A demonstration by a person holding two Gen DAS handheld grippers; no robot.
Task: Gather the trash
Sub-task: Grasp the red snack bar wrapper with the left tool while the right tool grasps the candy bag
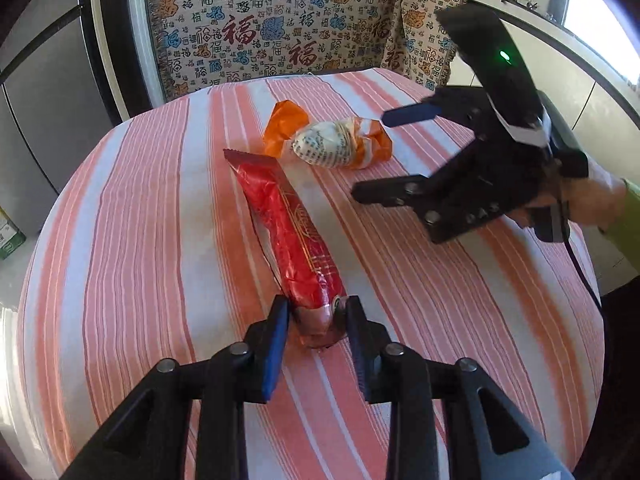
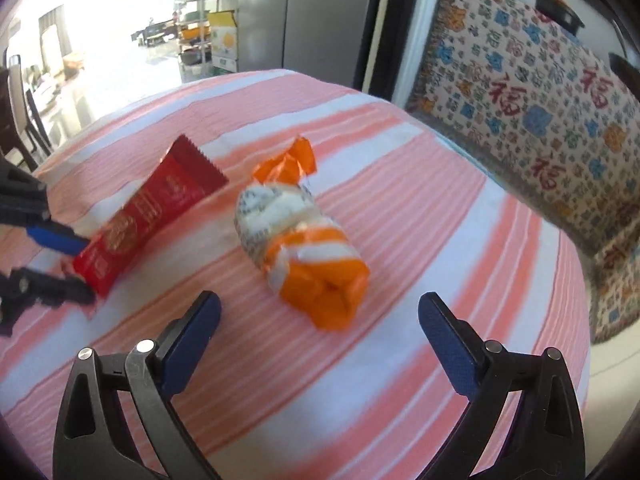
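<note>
A long red snack wrapper lies flat on the striped tablecloth. My left gripper has its fingers on either side of the wrapper's near end; the blue pads sit right beside it without visibly squeezing it. Just behind lies a crumpled orange-and-white wrapper. My right gripper, held by a hand, stands wide open. Its fingertips are just short of the orange wrapper's end, with nothing between them.
A cloth printed with red characters covers furniture right behind the table's far edge. A grey cabinet stands beyond, with chairs and shelves further off. The right gripper's cable trails over the table's right side.
</note>
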